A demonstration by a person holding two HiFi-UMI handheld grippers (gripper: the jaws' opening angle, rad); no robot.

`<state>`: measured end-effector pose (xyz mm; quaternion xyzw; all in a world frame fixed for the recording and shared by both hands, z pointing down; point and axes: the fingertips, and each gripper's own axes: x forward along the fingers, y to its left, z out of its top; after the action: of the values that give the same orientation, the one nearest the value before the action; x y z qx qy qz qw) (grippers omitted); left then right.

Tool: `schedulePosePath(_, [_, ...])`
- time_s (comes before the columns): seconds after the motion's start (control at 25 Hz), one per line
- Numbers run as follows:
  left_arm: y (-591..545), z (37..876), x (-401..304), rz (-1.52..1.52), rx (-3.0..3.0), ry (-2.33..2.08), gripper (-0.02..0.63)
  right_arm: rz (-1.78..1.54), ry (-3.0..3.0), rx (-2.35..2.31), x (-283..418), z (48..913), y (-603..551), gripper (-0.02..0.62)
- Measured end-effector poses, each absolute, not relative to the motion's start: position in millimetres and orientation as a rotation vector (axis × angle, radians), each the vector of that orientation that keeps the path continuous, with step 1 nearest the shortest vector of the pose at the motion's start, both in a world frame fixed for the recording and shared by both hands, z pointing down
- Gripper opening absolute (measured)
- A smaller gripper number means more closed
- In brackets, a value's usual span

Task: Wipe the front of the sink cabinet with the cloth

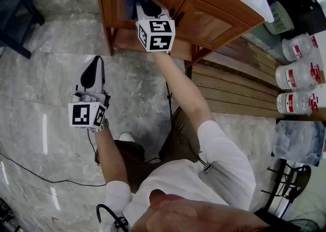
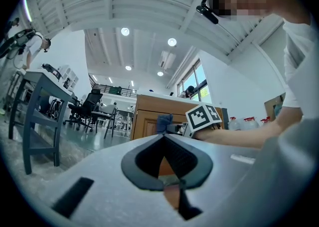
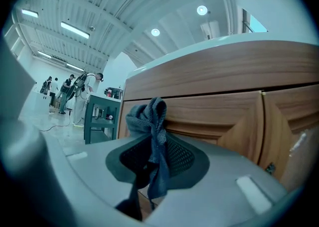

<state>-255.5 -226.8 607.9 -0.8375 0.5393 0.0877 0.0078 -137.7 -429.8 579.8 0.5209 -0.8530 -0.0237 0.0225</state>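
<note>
Cloth (image 3: 151, 116), bunched, is being held at the sink cabinet (image 1: 206, 20) front, upper left panel. Left gripper (image 1: 97, 64) is hanging over the floor (image 1: 46, 88), jaws together on nothing. Right gripper (image 1: 144, 3) is clamping the cloth. The narrow pinch is probably risking slippage under rubbing. Only the right gripper view is showing the cloth's dangling tail.

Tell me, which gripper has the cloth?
The right gripper, up at the wooden sink cabinet, is shut on the dark blue cloth. The left gripper is shut with nothing in it, lower down over the floor.
</note>
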Motion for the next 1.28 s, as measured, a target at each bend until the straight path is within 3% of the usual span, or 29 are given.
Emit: schedulePosePath(1.28, [-243.6,623.7,-224.6,0.206,-2.681,1.635,-0.002,-0.094,-2.286,2.104,118.4,594.6,-384.9,0.098])
